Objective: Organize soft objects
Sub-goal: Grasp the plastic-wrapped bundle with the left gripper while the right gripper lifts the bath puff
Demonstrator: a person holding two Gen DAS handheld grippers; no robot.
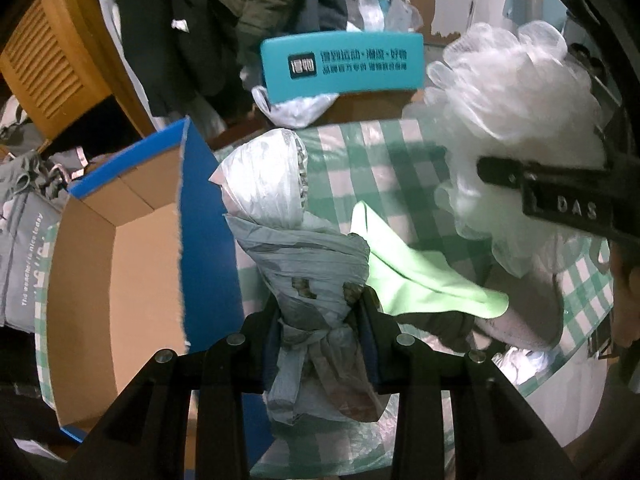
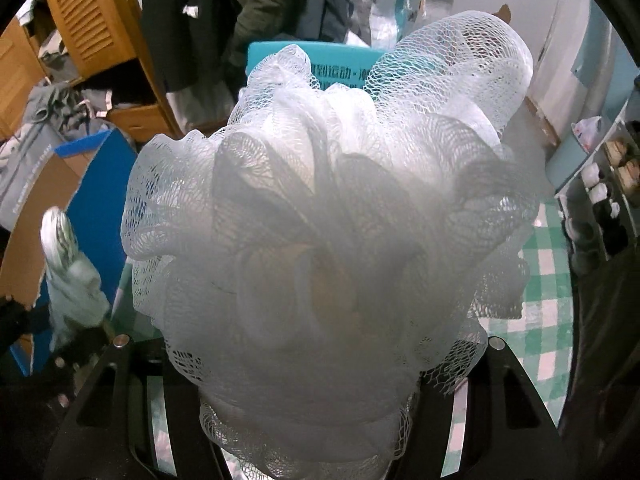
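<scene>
My left gripper (image 1: 320,320) is shut on a knotted grey plastic bag bundle (image 1: 296,240) and holds it upright above the table, just right of an open blue cardboard box (image 1: 116,272). My right gripper (image 2: 320,392) is shut on a white mesh bath pouf (image 2: 328,216), which fills its view and hides the fingertips. The pouf (image 1: 516,88) and the right gripper's finger (image 1: 560,196) also show in the left wrist view, at the upper right. A light green cloth (image 1: 416,268) lies on the checked tablecloth (image 1: 392,168). The bag bundle (image 2: 68,264) shows at the left of the right wrist view.
A teal box with printed text (image 1: 344,64) stands at the table's far edge on a white plastic bag (image 1: 296,108). Dark clothes (image 1: 208,20) hang behind. A wooden louvred cabinet (image 1: 52,64) is at the left. A grey bag (image 1: 24,240) sits beside the box. Shelves (image 2: 604,184) stand at the right.
</scene>
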